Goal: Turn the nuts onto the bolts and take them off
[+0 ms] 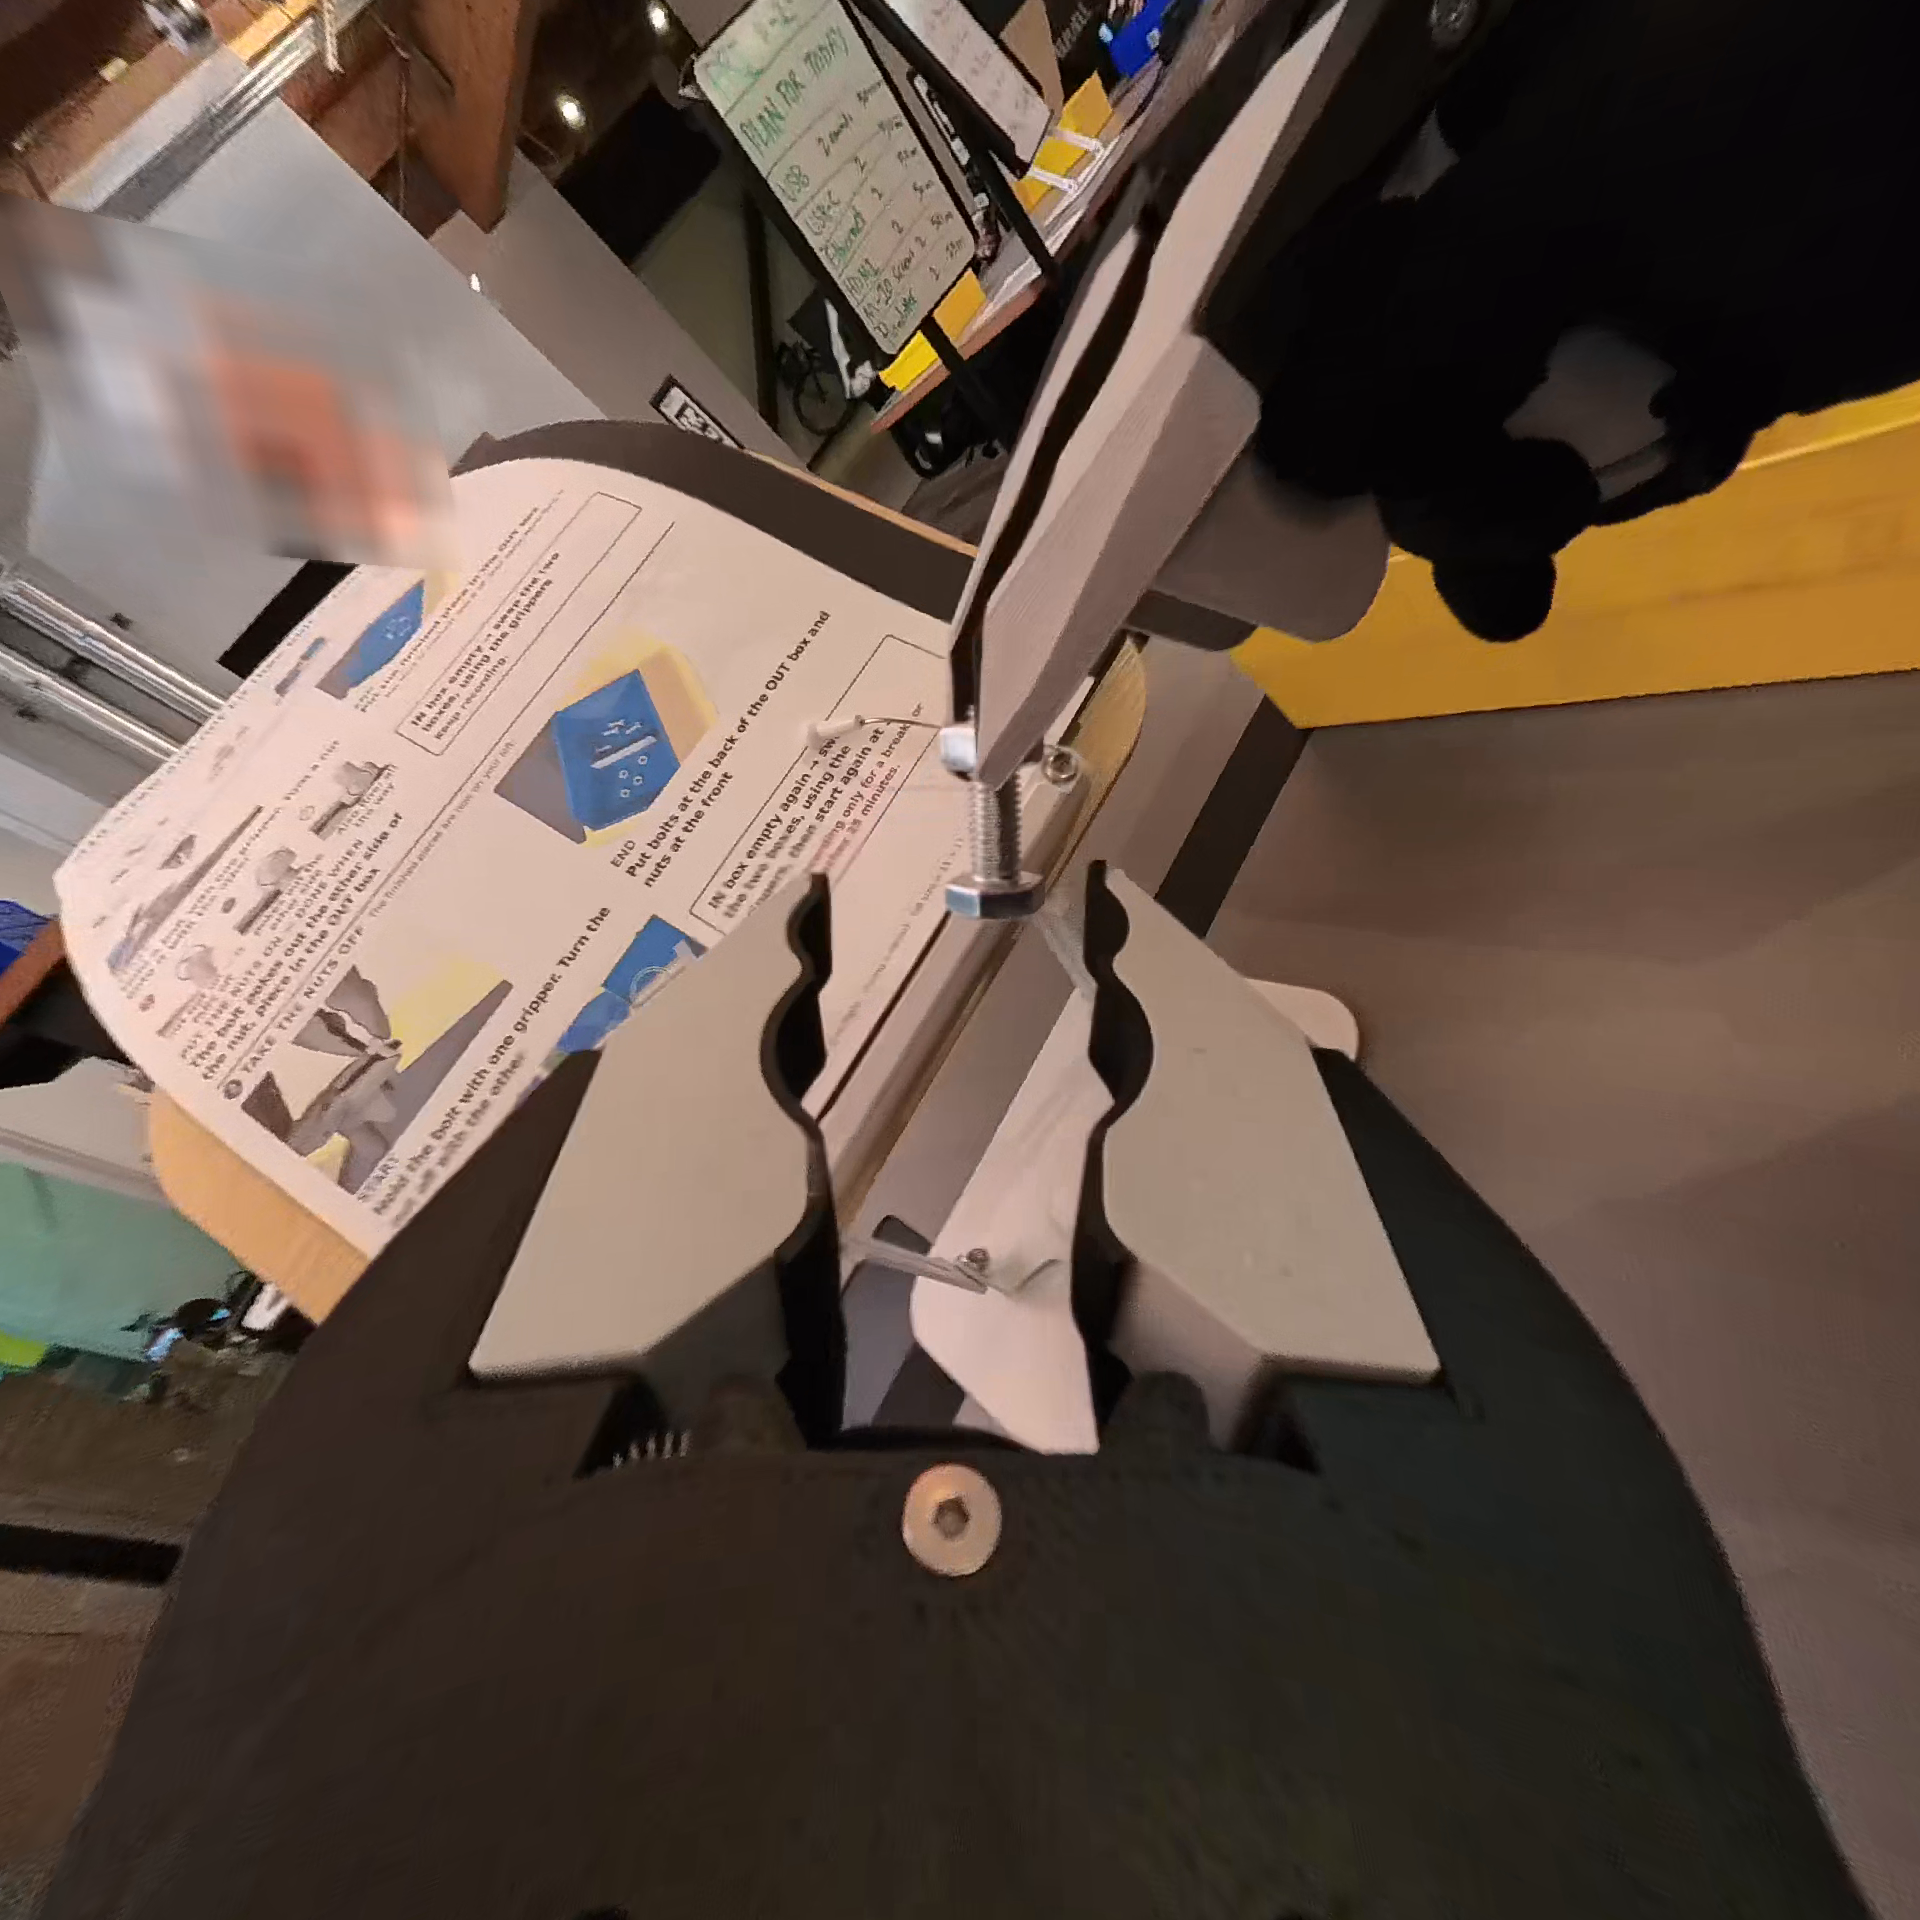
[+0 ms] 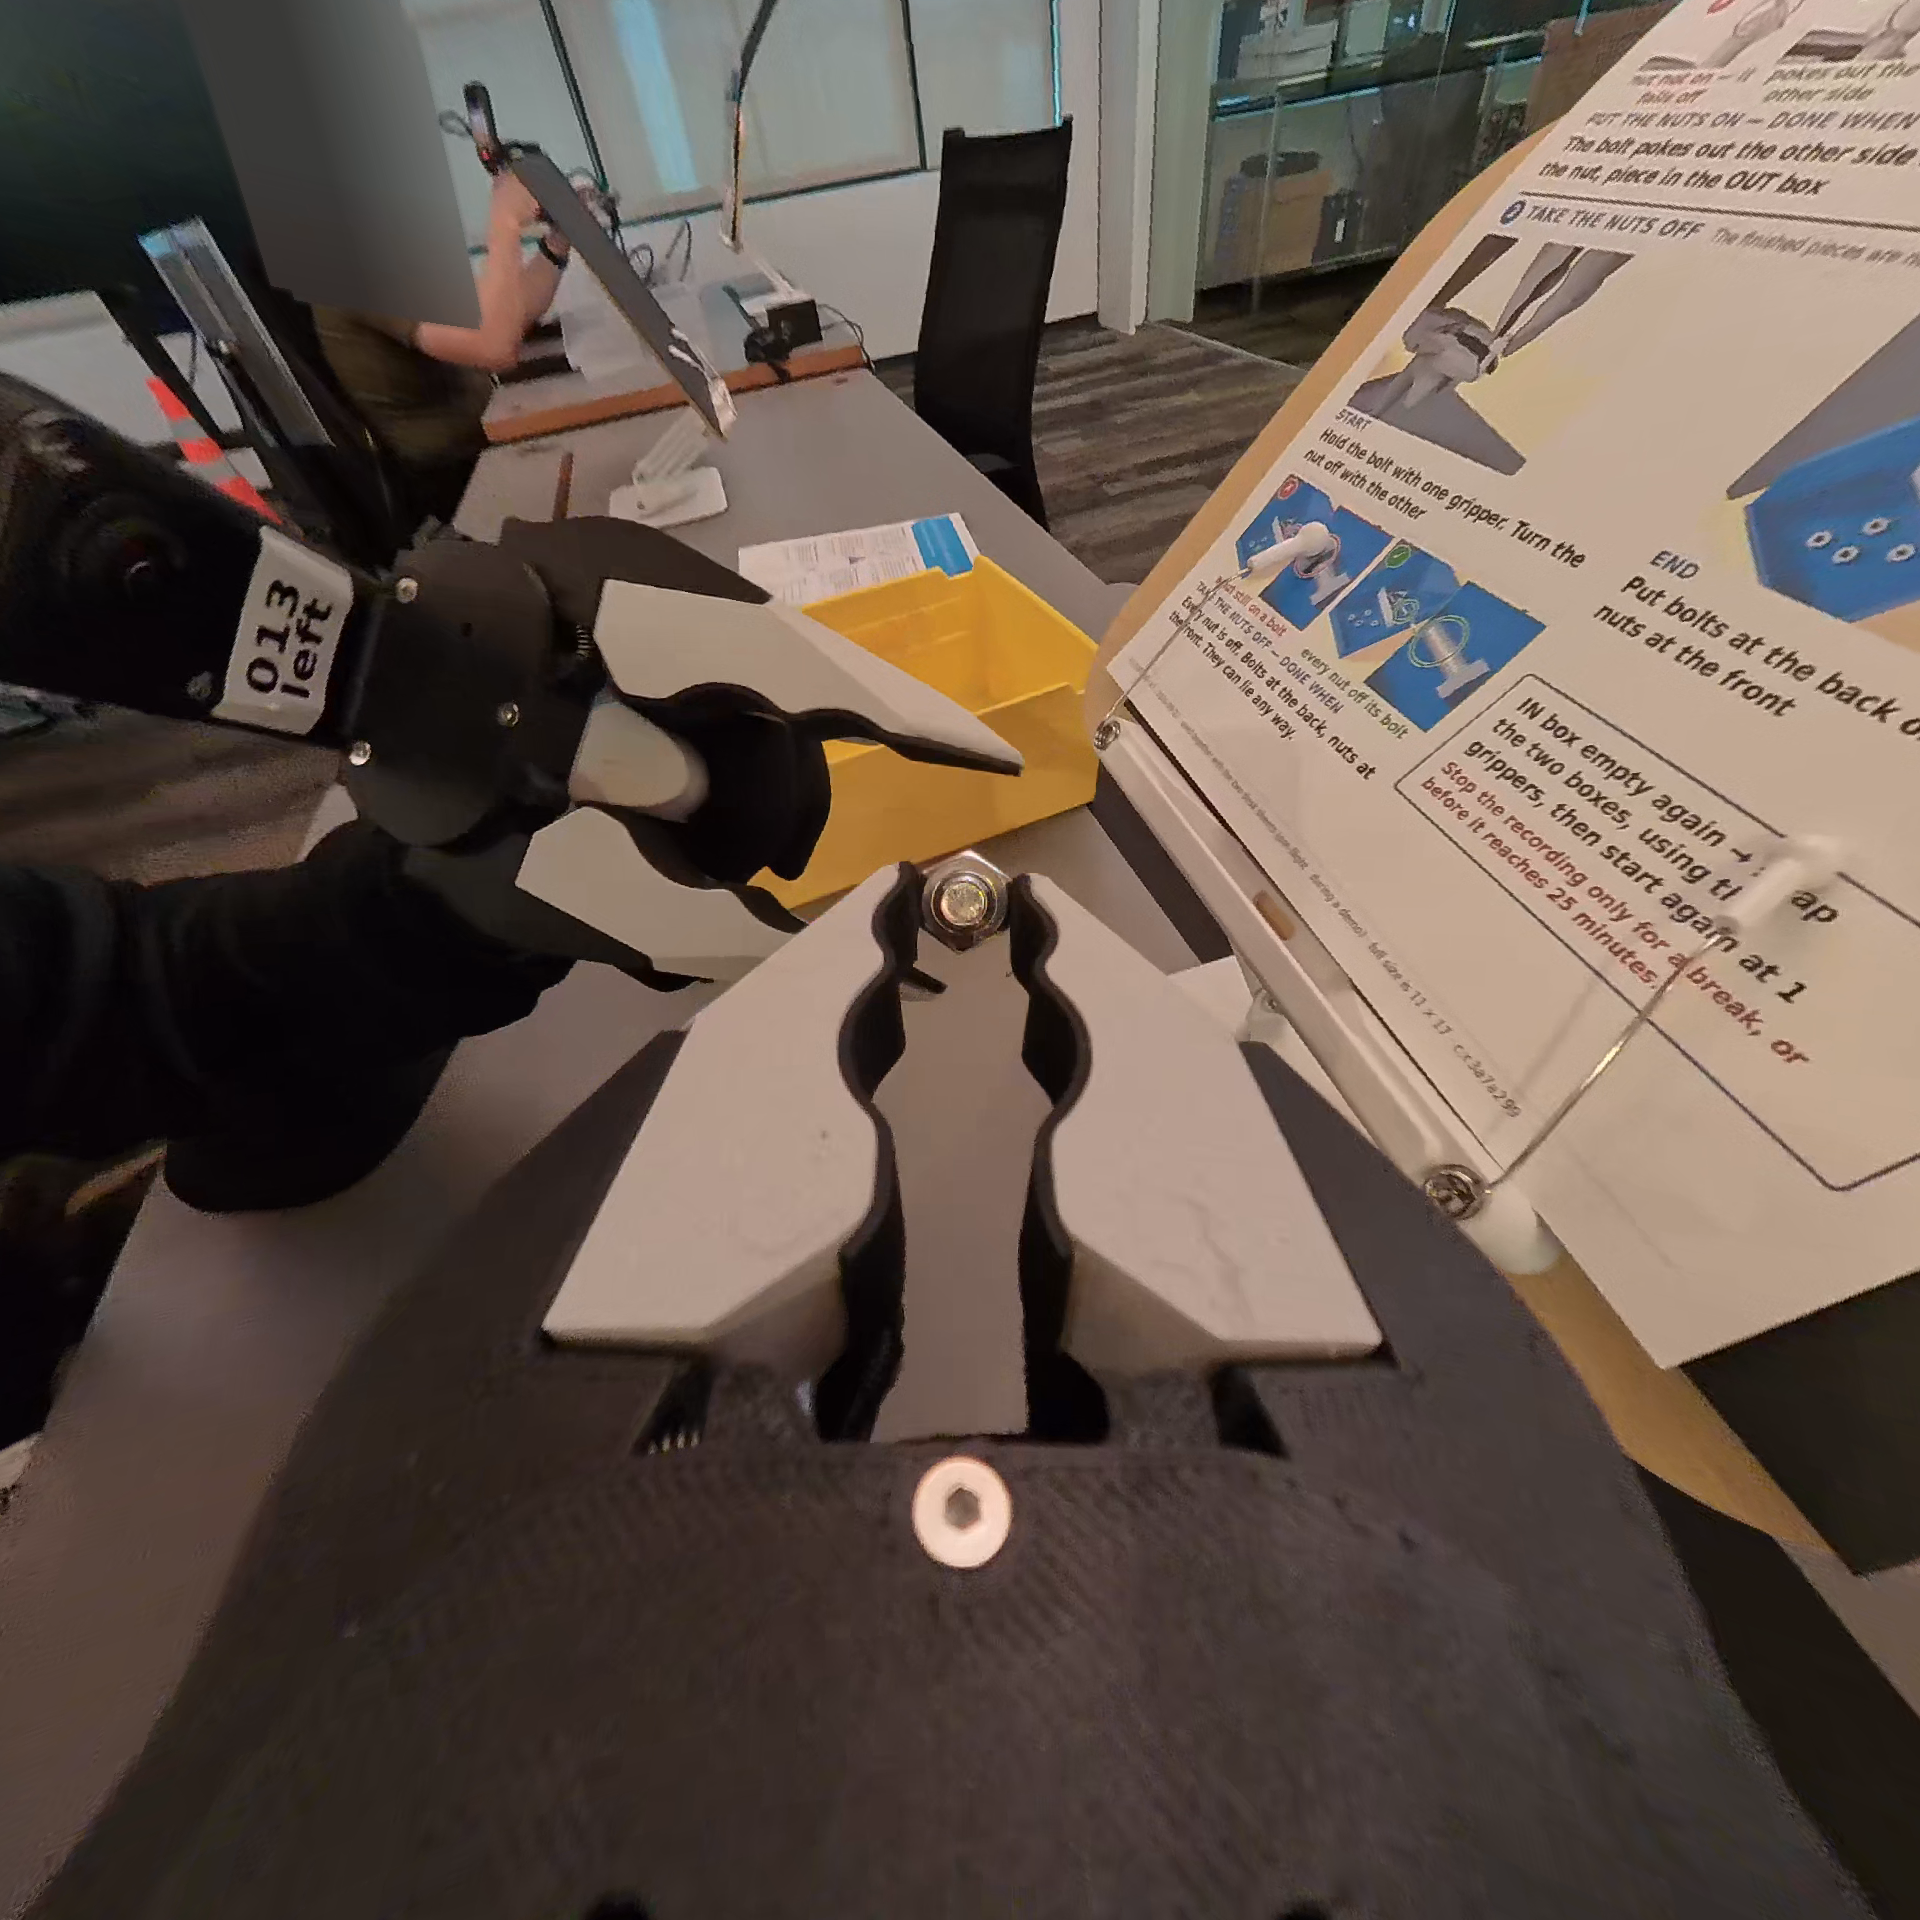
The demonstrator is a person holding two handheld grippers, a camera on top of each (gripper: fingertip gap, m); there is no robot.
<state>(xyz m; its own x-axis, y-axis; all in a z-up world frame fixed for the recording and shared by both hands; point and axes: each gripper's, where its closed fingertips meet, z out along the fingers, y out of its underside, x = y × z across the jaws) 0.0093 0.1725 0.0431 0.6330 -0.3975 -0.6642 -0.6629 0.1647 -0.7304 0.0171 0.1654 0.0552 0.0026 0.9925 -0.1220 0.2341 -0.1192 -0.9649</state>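
Observation:
My right gripper [image 2: 963, 896] is shut on a silver bolt [image 1: 995, 831]. In the left wrist view it [image 1: 982, 750] comes down from the upper right, and the bolt's thread points out past its tips. A hex nut [image 1: 990, 900] sits at the thread's far end. In the right wrist view the nut [image 2: 961, 906] shows end-on with the bolt's end in its hole. My left gripper [image 1: 961, 883] is open and empty, with its tips on either side of the nut and not touching it. It also shows in the right wrist view [image 2: 909, 847], coming in from the left.
A yellow bin [image 2: 940, 639] stands on the grey table [image 2: 810, 468] behind the grippers; it also shows in the left wrist view [image 1: 1558, 623]. A printed instruction sheet [image 2: 1558, 727] leans on a wooden stand at the right. A person sits at a far desk [image 2: 436, 343]. Only a small space, under 4 cm, lies between the two pairs of fingers.

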